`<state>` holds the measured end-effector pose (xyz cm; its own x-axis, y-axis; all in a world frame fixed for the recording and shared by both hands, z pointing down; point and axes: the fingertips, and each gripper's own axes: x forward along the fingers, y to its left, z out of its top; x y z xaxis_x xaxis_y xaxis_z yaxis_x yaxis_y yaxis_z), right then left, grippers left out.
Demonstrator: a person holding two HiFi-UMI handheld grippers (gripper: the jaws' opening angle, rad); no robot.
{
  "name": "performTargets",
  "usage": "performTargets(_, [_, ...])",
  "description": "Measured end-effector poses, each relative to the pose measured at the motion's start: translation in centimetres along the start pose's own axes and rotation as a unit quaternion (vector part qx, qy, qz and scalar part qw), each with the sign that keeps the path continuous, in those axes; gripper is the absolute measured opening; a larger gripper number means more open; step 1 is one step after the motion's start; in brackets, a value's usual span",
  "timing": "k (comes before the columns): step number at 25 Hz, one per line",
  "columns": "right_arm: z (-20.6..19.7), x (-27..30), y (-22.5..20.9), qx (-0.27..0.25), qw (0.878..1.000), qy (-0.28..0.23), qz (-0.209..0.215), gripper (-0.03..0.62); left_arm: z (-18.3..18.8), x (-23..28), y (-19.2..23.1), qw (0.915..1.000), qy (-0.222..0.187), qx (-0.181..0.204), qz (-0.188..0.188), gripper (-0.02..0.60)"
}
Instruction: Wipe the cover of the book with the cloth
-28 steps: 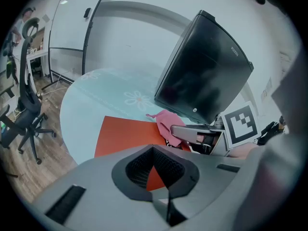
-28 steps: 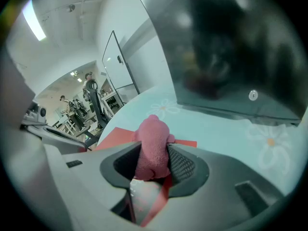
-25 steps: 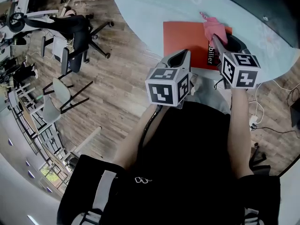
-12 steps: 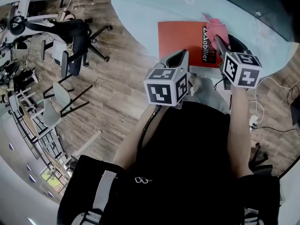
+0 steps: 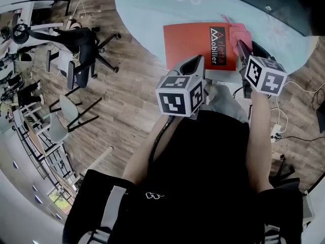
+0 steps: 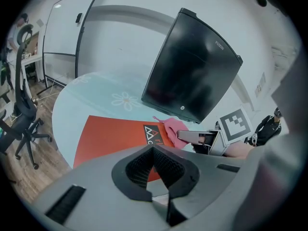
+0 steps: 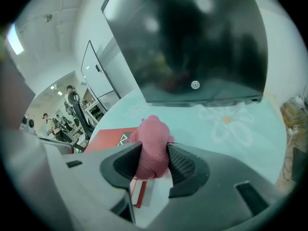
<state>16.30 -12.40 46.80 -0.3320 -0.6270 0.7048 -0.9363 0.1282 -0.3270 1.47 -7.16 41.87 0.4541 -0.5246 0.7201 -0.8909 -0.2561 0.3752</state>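
The right gripper [image 7: 154, 159] has its fingers clamped on the pink cloth [image 7: 152, 146]. The cloth protrudes past the fingertips and sits at the right end of the red book [image 5: 188, 43]. The book lies flat on the pale surface [image 5: 147, 9], just ahead of the left gripper [image 6: 153, 149]. The left fingers meet at the tips with nothing between them.

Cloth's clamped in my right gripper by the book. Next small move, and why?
Probably drag the right gripper leftward, pressing the pink cloth along the red book cover: the cloth sits at its right edge, with most of the cover to the left.
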Motion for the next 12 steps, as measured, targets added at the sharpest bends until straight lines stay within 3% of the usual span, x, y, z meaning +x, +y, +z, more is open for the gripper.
performTargets(7, [1.2,-1.4,-1.3,0.005,0.999,-0.032,-0.008,0.163,-0.8,-0.1,-0.6,1.0000,0.003,-0.002,0.004,0.011])
performTargets(12, [2.9,-0.8,1.7,-0.024,0.999,-0.042,0.024,0.163,-1.3,-0.4,0.0,0.9998,0.004,-0.014,0.011,0.011])
